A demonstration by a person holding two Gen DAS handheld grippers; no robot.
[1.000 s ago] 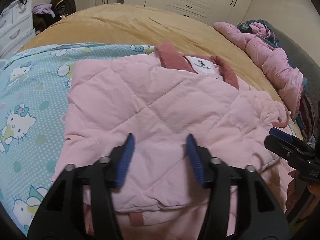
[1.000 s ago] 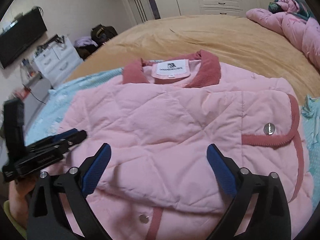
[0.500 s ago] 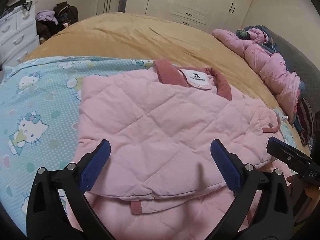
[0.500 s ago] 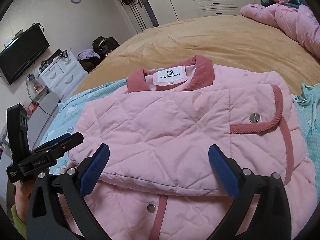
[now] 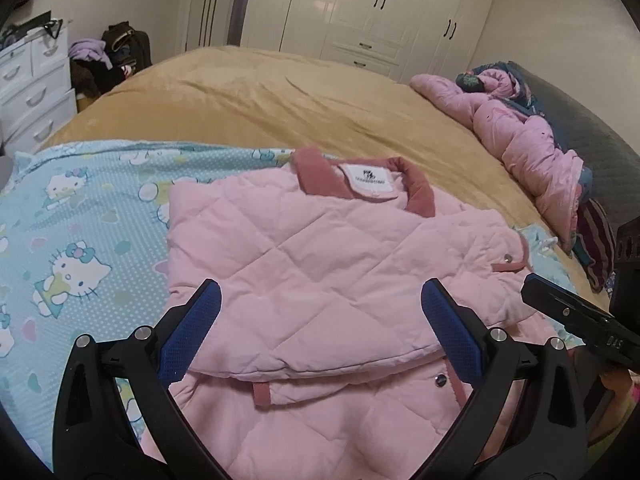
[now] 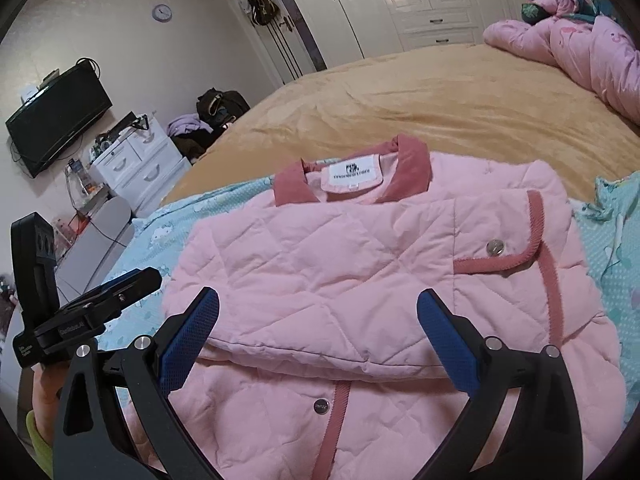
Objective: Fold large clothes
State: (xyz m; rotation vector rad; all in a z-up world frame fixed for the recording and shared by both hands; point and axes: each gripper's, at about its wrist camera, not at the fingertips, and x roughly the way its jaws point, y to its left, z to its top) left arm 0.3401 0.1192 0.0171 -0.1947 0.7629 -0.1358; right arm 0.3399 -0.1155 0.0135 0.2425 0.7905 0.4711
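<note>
A pink quilted jacket (image 5: 320, 264) with a dark pink collar lies folded on a blue Hello Kitty sheet (image 5: 72, 240) on the bed; it also shows in the right wrist view (image 6: 340, 272). My left gripper (image 5: 320, 336) is open and empty, held above the jacket's near edge. My right gripper (image 6: 318, 336) is open and empty, also above the near edge. The right gripper shows at the right of the left wrist view (image 5: 576, 320). The left gripper shows at the left of the right wrist view (image 6: 92, 308).
A tan bedspread (image 5: 300, 108) covers the bed beyond the jacket. A pile of pink bedding (image 5: 520, 132) lies at the far right. White drawers (image 5: 32, 88) and a TV (image 6: 56, 120) stand to the left. White wardrobes (image 5: 360, 12) line the back wall.
My left gripper opened wide, letting go of the jacket. Both grippers pulled back and up from the jacket, which has stayed folded in place.
</note>
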